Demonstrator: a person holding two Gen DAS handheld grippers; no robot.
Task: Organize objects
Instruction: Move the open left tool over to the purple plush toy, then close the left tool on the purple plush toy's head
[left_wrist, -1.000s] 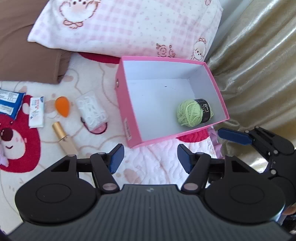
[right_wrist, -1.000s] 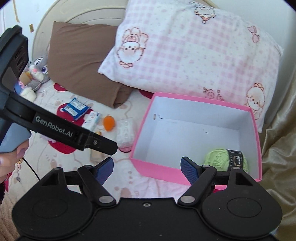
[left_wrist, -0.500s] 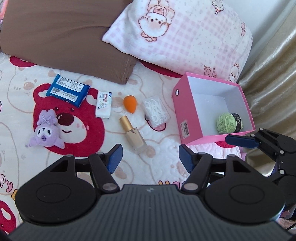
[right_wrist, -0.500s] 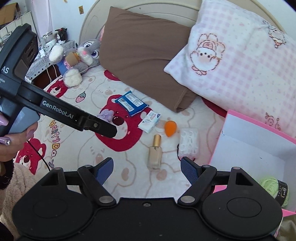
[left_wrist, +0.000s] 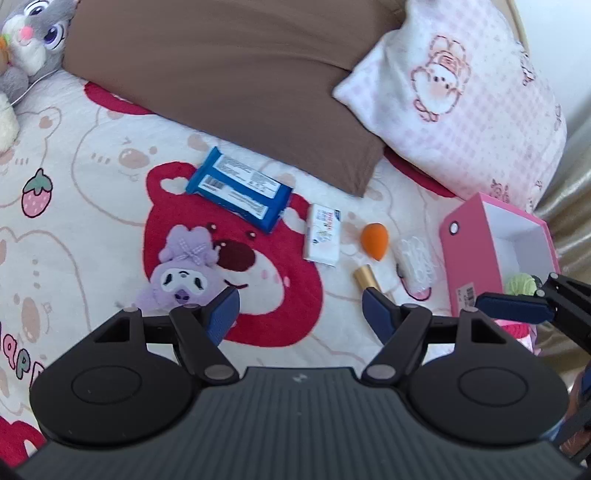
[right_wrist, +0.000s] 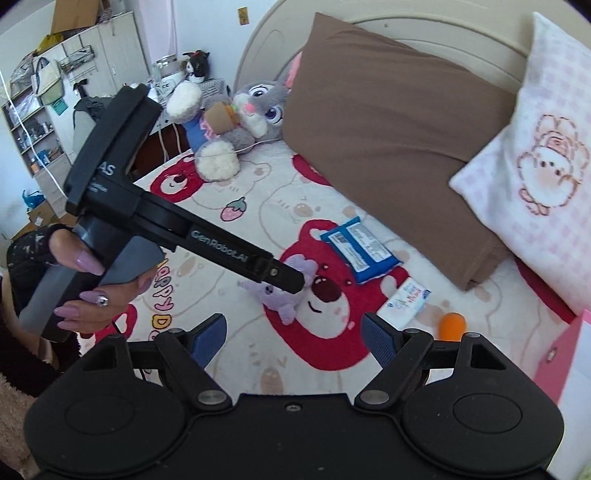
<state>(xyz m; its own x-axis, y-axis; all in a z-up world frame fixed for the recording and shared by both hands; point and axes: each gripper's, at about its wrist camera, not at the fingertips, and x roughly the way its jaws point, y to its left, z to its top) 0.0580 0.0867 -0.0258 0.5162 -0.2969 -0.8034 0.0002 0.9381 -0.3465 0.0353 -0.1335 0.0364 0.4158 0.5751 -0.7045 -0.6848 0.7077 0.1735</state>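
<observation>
A: Bed cover, white with red bears, is the largest surface. Landmark for all positions: the big red bear face printed on it.

B: Pillows?

A: Brown pillow beyond the bear face; pink checked pillow beyond it and to the right, overlapping the brown one's right end. Grey rabbit plush well beyond it to the left, by the headboard.

B: The box?

A: Pink box, open top, well to the right of the bear face at the bed's edge. Green yarn ball lies inside it, partly hidden.

B: Loose items?

A: Blue packet on the bear's upper edge. Purple plush on its left cheek. White packet just right of the bear. Further right: orange sponge, bag of cotton swabs, and a gold-capped bottle, the bottle mostly hidden by a finger.

B: Tongs?

A: Left gripper spread, jaws just been opening, nothing between them; hangs over the bear's lower half. In the right view its tip is just over the purple plush; contact cannot be told. Right gripper spread wide, empty, over the bear's near edge. Left hand wraps the left gripper's handle.
</observation>
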